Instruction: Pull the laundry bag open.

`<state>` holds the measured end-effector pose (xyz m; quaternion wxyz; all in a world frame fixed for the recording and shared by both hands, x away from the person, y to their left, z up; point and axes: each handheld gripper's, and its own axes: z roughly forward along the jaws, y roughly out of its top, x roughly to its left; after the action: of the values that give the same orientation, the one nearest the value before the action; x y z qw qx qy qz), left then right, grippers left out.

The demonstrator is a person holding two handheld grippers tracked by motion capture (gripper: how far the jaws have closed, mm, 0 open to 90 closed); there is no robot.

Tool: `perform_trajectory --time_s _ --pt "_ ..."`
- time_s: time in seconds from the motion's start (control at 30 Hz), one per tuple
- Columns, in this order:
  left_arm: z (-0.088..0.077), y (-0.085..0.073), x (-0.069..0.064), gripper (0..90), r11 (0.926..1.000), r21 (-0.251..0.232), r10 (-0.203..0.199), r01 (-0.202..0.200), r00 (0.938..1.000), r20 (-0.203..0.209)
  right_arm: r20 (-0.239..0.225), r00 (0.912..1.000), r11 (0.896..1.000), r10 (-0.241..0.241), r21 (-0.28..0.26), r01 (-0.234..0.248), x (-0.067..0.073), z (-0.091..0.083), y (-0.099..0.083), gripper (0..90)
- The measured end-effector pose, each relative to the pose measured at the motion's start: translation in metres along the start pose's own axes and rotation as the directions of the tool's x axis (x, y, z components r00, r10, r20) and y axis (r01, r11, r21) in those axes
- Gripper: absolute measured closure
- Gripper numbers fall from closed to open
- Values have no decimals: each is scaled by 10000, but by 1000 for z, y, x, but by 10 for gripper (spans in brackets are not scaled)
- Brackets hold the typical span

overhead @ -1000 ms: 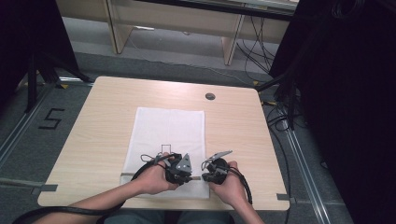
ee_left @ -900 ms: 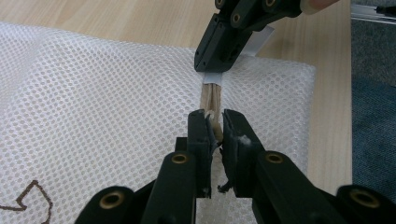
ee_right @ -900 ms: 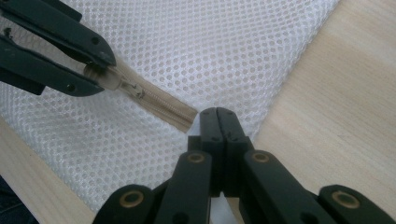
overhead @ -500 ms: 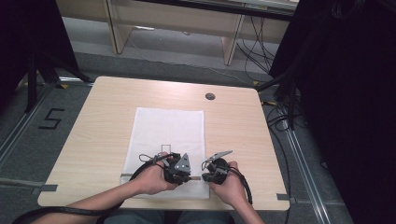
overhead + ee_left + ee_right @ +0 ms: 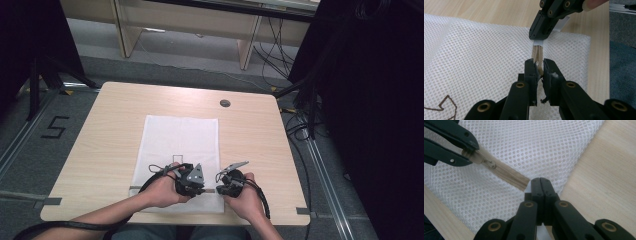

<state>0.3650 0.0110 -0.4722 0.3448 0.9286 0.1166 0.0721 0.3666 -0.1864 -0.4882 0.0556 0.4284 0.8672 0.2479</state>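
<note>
**Two grippers pinch one zipper on a mesh bag**

Two hand-held grippers meet at the near edge of a white mesh bag (image 5: 180,150) that lies flat on a pale wooden table (image 5: 100,130). From the high view the bag reads as a plain white rectangle near the table's middle, with the left gripper (image 5: 196,181) and right gripper (image 5: 227,182) close together over its near right corner; the zipper is too small to make out there.

The left gripper view brings out what the high view cannot: a tan zipper (image 5: 537,53) standing between the black jaws, which are nearly closed and clamp the zipper's end, a small metal pull at the pads. Farther off, the right gripper (image 5: 541,37) holds the zipper's other end.

The right gripper view shows the zipper's (image 5: 506,173) fine woven teeth, the left gripper (image 5: 470,153) clamped on its far end, and its own jaws pressed fully together at the near end. The mesh is an even honeycomb of small round holes; a brown stitched outline marks it.
</note>
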Motion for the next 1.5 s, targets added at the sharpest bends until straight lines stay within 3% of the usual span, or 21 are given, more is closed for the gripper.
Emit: perform_trajectory --time_s 0.07,0.1,0.17,0.2,0.27,0.33,0.4,0.43,0.47,0.53,0.67,0.8,0.97,1.17,1.2,1.23,1.3,1.37,1.5 --pt "1 0 -1 815 9995 -171 -270 270 9996 -18 3 9999 9999 123 88 -123 1 -1 0 900" --pt "0 0 1 815 10000 -32 55 -55 10000 -40 -9 10000 10000 -5 14 5 0 0 0 900" --pt "0 0 0 815 10000 -46 13 -14 10000 -28 14 9999 9999 108 90 -109 1 -1 0 900" --pt "1 0 -1 815 9996 -168 -233 233 9997 -16 23 9999 9999 111 79 -111 1 0 0 900" --pt "1 0 -1 815 9997 -144 -187 187 9998 5 21 9999 9999 112 83 -112 1 0 0 900" --pt "-2 0 1 815 9998 164 142 -142 9999 32 19 10000 10000 -16 8 16 1 0 0 900" --pt "0 0 -3 815 9995 -164 -271 271 9996 -11 41 10000 10000 -84 -17 84 1 0 0 900" --pt "-2 0 -1 815 10000 -16 -55 55 10000 -19 53 10000 10000 -58 44 58 1 0 0 900" --pt "-2 0 -1 815 9999 -37 -96 96 10000 -10 20 9999 9998 101 144 -102 2 -1 0 900" --pt "-2 0 -2 815 9995 -177 -276 277 9996 6 41 10000 10000 -86 22 86 1 0 0 900" --pt "-4 0 -1 815 9999 -58 -123 123 9999 20 32 10000 10000 60 70 -60 1 0 0 900" --pt "-5 -1 0 815 10000 69 53 -54 10000 76 44 10000 10000 -90 0 90 1 0 0 900" --pt "-4 -1 0 815 9995 -155 -277 279 9995 158 9 9999 9999 113 124 -113 1 -1 0 900" --pt "-7 -2 1 815 9999 -142 -60 62 9999 148 53 10000 10000 -80 26 80 1 0 0 900" --pt "-7 -3 0 815 9993 -210 -308 311 9994 147 52 10000 10000 -76 27 76 1 0 1 900" --pt "-7 -3 1 815 9997 -218 -139 142 9998 118 32 10000 9999 78 125 -79 2 -1 1 900" --pt "-9 -4 3 815 9999 -24 114 -113 9999 130 34 10000 10000 -85 35 85 1 0 1 900" --pt "-7 -5 1 815 9990 -287 -330 336 9992 204 54 10000 10000 -73 30 73 1 0 1 900" --pt "-9 -5 0 815 9991 -269 -337 340 9993 128 57 9999 10000 -93 17 93 1 0 0 900"
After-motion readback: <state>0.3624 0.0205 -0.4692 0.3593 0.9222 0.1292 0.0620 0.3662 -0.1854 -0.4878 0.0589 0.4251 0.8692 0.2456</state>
